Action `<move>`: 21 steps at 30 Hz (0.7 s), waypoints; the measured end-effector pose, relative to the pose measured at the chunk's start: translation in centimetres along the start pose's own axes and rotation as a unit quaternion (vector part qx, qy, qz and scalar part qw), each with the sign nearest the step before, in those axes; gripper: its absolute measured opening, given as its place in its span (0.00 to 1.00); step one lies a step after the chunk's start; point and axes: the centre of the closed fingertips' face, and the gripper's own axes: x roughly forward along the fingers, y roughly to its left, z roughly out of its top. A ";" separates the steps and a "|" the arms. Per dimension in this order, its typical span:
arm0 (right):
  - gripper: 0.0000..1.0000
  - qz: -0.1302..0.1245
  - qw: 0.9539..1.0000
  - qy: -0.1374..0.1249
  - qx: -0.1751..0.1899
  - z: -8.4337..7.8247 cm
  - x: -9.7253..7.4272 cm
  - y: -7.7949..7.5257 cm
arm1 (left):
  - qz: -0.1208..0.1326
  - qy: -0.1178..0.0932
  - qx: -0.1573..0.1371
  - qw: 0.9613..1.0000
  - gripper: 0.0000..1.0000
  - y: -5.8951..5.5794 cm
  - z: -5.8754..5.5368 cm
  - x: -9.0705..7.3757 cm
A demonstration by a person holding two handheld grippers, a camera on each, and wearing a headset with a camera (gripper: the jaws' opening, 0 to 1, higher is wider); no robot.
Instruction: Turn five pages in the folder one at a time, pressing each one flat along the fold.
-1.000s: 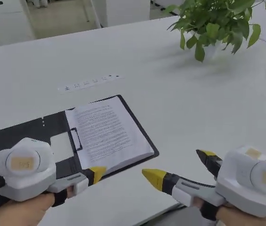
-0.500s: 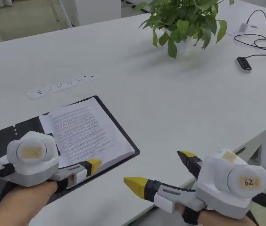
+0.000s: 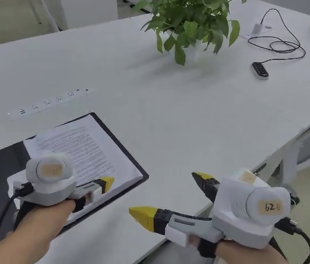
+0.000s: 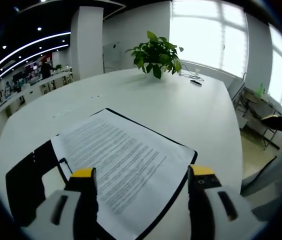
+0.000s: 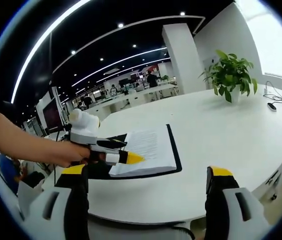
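Open black folder [image 3: 123,149] flat on white table [image 3: 199,121], printed page uppermost.
Over folder's near edge, left gripper [image 4: 142,172], jaws spread; just beside folder, right gripper [image 3: 171,196], likewise spread, empty.

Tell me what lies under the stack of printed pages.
A black folder: its border frames the printed pages and its other half lies bare on the white table. Whatever sits beneath the sheets themselves is covered.

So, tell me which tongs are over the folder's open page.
The left tongs, open over the printed page; the right tongs are off the folder, near the edge of the table.
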 end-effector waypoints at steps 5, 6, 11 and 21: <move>0.99 -0.003 1.000 -0.008 -0.001 0.3 -0.1 0.0 | 0.003 0.002 -0.007 1.000 0.69 -0.5 -0.4 1.3; 0.99 -0.004 1.000 -0.009 0.000 0.3 -0.1 0.0 | 0.004 0.002 -0.011 1.000 0.68 -0.6 -0.4 1.5; 1.00 -0.007 1.000 -0.013 -0.002 0.4 -0.1 0.0 | 0.012 -0.004 -0.016 1.000 0.66 -1.1 -0.3 2.1; 1.00 -0.018 1.000 -0.018 -0.001 0.4 0.0 -0.1 | 0.037 0.014 -0.025 0.999 0.61 -1.2 -1.9 4.0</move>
